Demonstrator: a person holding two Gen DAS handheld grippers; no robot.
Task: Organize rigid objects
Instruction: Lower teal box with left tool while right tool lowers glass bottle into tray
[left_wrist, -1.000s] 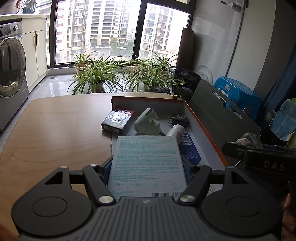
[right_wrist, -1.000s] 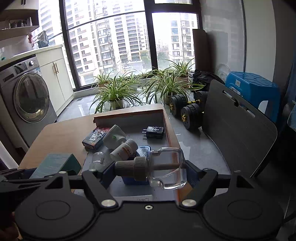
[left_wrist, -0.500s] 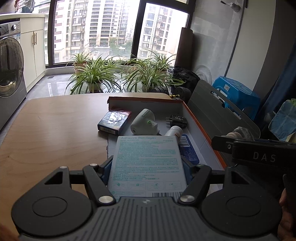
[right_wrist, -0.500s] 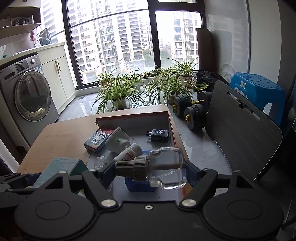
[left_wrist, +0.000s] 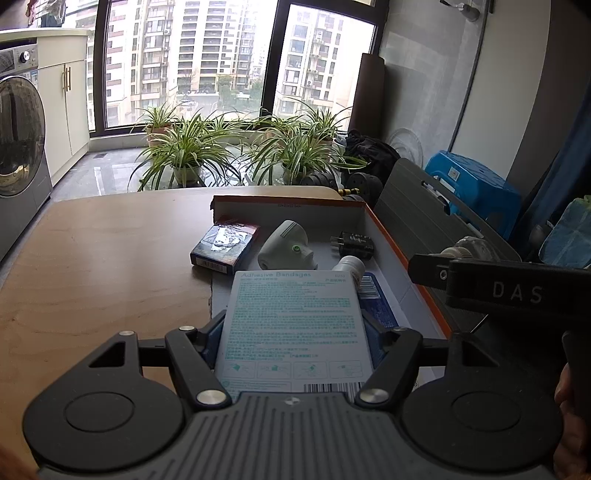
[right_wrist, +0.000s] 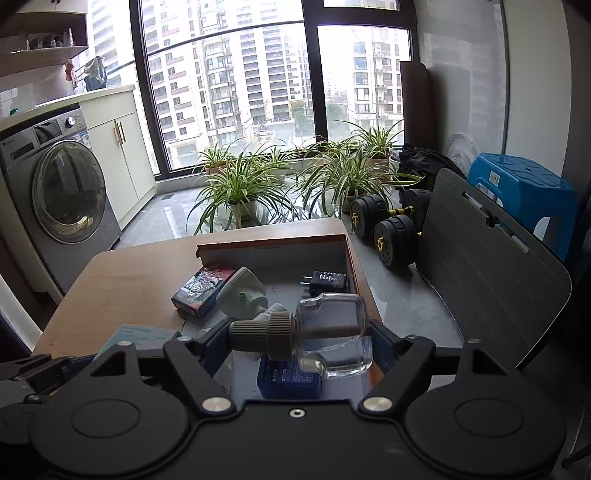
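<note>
My left gripper (left_wrist: 294, 334) is shut on a pale adhesive bandages box (left_wrist: 291, 302), held flat over the near end of a shallow orange-rimmed cardboard tray (left_wrist: 288, 208). My right gripper (right_wrist: 299, 341) is shut on a clear glass bottle (right_wrist: 332, 332) with a ribbed grey cap, lying sideways between the pads above the tray (right_wrist: 273, 254). In the tray lie a white plug-in device (left_wrist: 286, 249), a black charger (left_wrist: 354, 243), a white bottle (left_wrist: 351, 266) and a blue box (left_wrist: 373, 299). A dark card box (left_wrist: 225, 245) sits at the tray's left edge.
The tray rests on the right part of a wooden table (left_wrist: 92, 266). A grey chair back (right_wrist: 487, 280) stands just right of the table. Dumbbells (right_wrist: 384, 229), potted plants (right_wrist: 240, 188), a blue stool (right_wrist: 524, 192) and a washing machine (right_wrist: 62, 192) are beyond.
The right gripper has drifted a little to the left and slightly up with the glass bottle still in it. The left gripper and its box have stayed about where they were.
</note>
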